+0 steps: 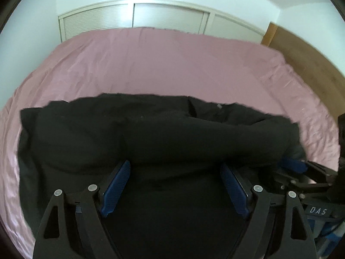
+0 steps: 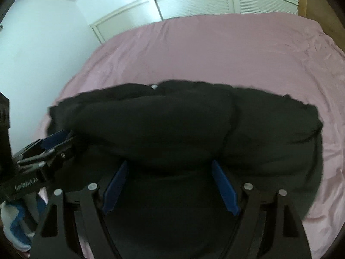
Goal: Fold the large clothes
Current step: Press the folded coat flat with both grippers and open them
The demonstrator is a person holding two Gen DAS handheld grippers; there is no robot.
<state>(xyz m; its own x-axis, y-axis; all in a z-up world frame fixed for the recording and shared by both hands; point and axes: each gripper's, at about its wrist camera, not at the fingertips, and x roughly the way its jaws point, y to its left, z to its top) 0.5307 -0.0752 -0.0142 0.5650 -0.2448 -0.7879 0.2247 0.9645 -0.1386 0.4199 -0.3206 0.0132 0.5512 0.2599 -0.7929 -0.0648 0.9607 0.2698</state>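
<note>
A large black garment (image 1: 151, 133) lies bunched in a thick folded roll on the near part of a pink bed (image 1: 161, 64). My left gripper (image 1: 175, 164) hangs over its near edge, blue pads wide apart, black cloth below and between them but not pinched. In the right wrist view the same garment (image 2: 172, 120) spreads across the bed (image 2: 215, 54), and my right gripper (image 2: 170, 161) stands open over it in the same way. The two grippers are side by side: the right gripper (image 1: 293, 164) shows at the left view's right edge, the left gripper (image 2: 58, 138) at the right view's left edge.
White louvred closet doors (image 1: 168, 17) (image 2: 194, 2) stand behind the bed's far side. Wooden floor (image 1: 312, 60) runs along the bed's right edge, a pale wall (image 2: 43, 54) along its left. A blue and white object (image 2: 15, 226) sits low beside the bed.
</note>
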